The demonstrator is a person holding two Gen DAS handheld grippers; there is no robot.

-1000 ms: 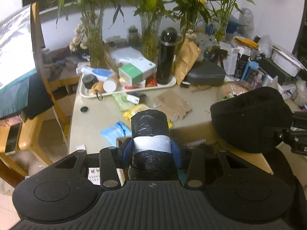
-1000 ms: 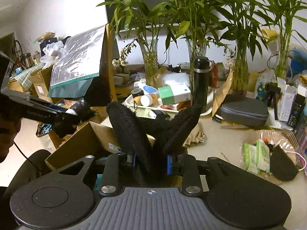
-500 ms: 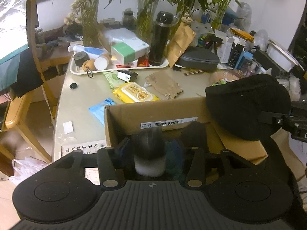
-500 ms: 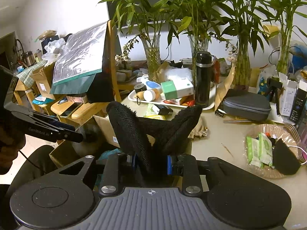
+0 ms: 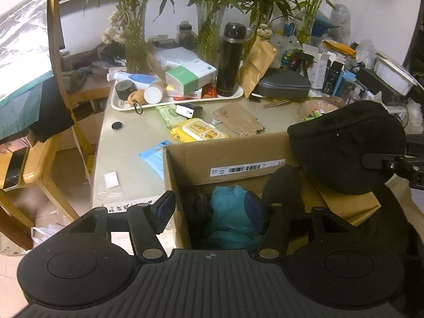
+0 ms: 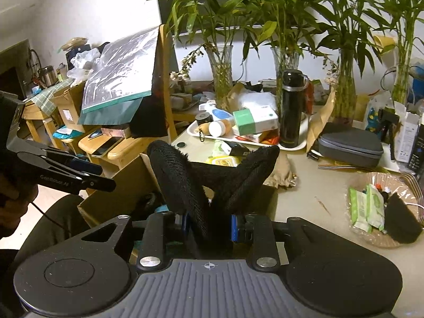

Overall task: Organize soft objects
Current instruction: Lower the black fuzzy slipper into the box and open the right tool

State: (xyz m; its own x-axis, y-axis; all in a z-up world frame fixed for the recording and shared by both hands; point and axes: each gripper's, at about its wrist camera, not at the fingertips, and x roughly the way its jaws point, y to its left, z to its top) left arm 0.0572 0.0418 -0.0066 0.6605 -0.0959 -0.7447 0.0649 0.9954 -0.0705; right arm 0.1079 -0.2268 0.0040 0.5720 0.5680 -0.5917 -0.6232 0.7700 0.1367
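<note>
My left gripper [image 5: 209,208] hangs over an open cardboard box [image 5: 225,156], its jaws opening and gripping nothing. Below them in the box lie a black roll [image 5: 198,206], a teal cloth [image 5: 233,212] and a black soft piece [image 5: 286,188]. My right gripper [image 6: 210,225] is shut on a black folded soft pad [image 6: 182,175], which sticks up in a V. In the left wrist view that pad [image 5: 344,148] hovers over the box's right corner. The left gripper [image 6: 100,179] shows at the left of the right wrist view, above the box [image 6: 119,198].
The table [image 5: 127,143] behind the box carries a white tray [image 5: 119,104] of bottles, a black flask [image 5: 229,58], glass plant vases, a grey case [image 5: 283,86], a yellow wipes pack [image 5: 198,131] and a basket [image 6: 363,185]. A wooden chair [image 5: 34,169] stands left.
The left jaws have opened and let go of the black roll, which dropped into the box. The left gripper sank slightly toward the box. The right gripper kept its hold.
</note>
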